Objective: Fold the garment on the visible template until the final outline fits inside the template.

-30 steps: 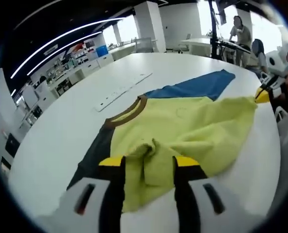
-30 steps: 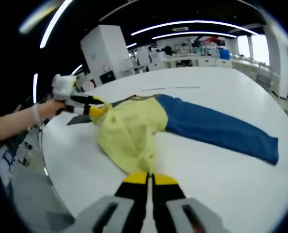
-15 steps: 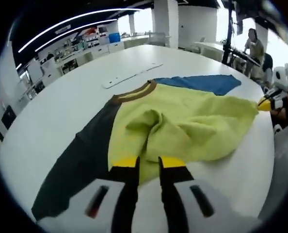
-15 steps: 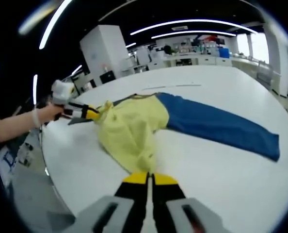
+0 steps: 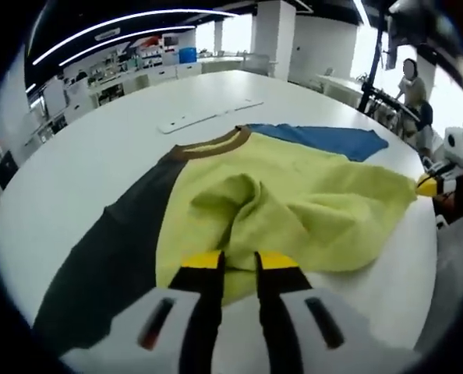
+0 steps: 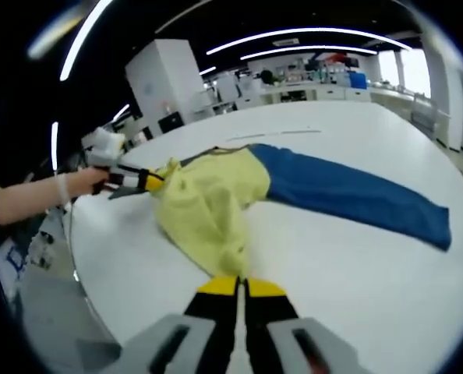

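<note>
The garment lies on the white table (image 5: 75, 164). It has a yellow body (image 5: 309, 202), a brown collar (image 5: 208, 146), a dark sleeve (image 5: 107, 257) and a blue sleeve (image 6: 356, 199). My left gripper (image 5: 238, 262) is shut on a bunched fold of the yellow hem near the dark sleeve. In the right gripper view a hand holds the left gripper (image 6: 142, 181) at the far corner of the yellow body (image 6: 208, 206). My right gripper (image 6: 240, 285) is shut on the other yellow hem corner. It also shows at the right edge of the left gripper view as the right gripper (image 5: 430, 185).
A flat white strip (image 5: 208, 117) lies on the table beyond the collar. People stand by a desk (image 5: 411, 78) at the back right. Shelves and cabinets (image 6: 309, 86) line the far side. The table edge (image 6: 79, 257) runs close to my right gripper's left.
The left gripper's jaws closed on the yellow hem between the earliest frame and the middle one and have stayed so. The fabric has bunched up ahead of it. The right gripper keeps its hold.
</note>
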